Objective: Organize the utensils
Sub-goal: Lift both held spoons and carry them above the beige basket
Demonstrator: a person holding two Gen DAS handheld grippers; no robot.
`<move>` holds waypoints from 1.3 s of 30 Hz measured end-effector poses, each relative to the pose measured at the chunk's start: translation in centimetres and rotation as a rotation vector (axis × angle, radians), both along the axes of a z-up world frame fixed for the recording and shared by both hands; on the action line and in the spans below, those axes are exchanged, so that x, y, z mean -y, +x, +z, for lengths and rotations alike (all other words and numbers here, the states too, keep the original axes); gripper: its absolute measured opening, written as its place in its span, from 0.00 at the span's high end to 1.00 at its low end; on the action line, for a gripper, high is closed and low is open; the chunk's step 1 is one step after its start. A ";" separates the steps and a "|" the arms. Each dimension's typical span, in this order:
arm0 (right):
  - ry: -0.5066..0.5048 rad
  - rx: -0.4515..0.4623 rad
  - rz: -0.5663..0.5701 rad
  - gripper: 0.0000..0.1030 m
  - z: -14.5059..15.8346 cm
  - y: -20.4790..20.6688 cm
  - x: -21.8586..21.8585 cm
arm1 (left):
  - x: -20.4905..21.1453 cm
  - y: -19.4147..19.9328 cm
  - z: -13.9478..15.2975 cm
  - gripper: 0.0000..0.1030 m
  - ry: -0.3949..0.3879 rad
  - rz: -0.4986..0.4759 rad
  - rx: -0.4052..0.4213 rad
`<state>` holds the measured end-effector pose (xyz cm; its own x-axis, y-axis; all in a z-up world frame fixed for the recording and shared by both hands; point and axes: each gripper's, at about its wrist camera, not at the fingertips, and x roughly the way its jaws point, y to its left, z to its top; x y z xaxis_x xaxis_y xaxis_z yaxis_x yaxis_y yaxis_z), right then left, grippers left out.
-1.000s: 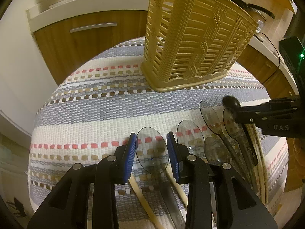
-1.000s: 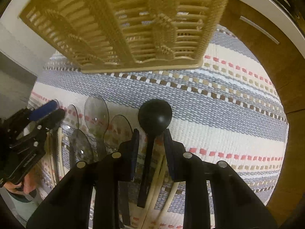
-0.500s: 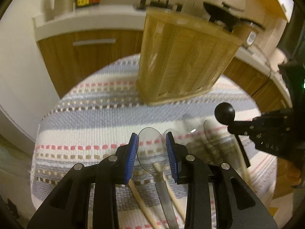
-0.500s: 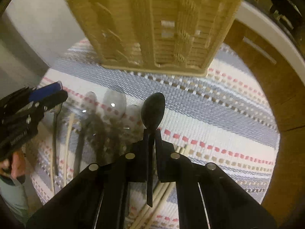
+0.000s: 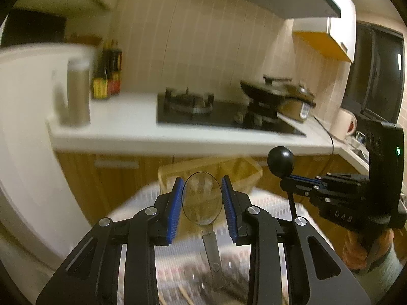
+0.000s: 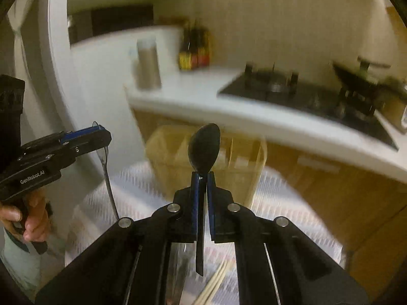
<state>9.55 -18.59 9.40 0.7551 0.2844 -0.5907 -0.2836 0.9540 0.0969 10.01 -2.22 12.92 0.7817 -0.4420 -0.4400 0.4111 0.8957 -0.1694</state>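
My left gripper (image 5: 202, 198) is shut on a clear plastic spoon (image 5: 202, 199), held by its bowl high above the striped table; it also shows in the right wrist view (image 6: 101, 152), handle hanging down. My right gripper (image 6: 202, 183) is shut on a black spoon (image 6: 204, 146), bowl up, handle hanging between the fingers; it also shows in the left wrist view (image 5: 280, 161). The tan slatted utensil basket (image 6: 203, 157) stands beyond and below both grippers, its dividers visible from above.
The striped cloth table (image 6: 279, 203) lies below, with chopsticks (image 6: 213, 282) and more clear spoons (image 5: 216, 267) near its front. A white counter (image 5: 122, 124) with a gas hob (image 5: 203, 106), bottles (image 5: 106, 76) and wooden cabinets stands behind the table.
Both grippers have risen from the table with their spoons and tilted up toward the kitchen. The right gripper closed on the black spoon; the left closed on the clear spoon.
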 end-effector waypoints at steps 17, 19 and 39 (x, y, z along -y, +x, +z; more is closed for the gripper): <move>0.083 0.207 -0.166 0.95 -0.1 11.2 2.9 | 1.4 9.5 4.9 0.72 0.038 0.088 0.133; 0.090 0.198 -0.163 0.95 -1.3 12.0 3.1 | 1.4 10.1 4.0 0.72 0.055 0.099 0.139; 0.040 0.189 -0.134 0.94 -5.9 10.0 3.0 | 2.1 10.7 -3.7 0.68 0.095 0.011 0.052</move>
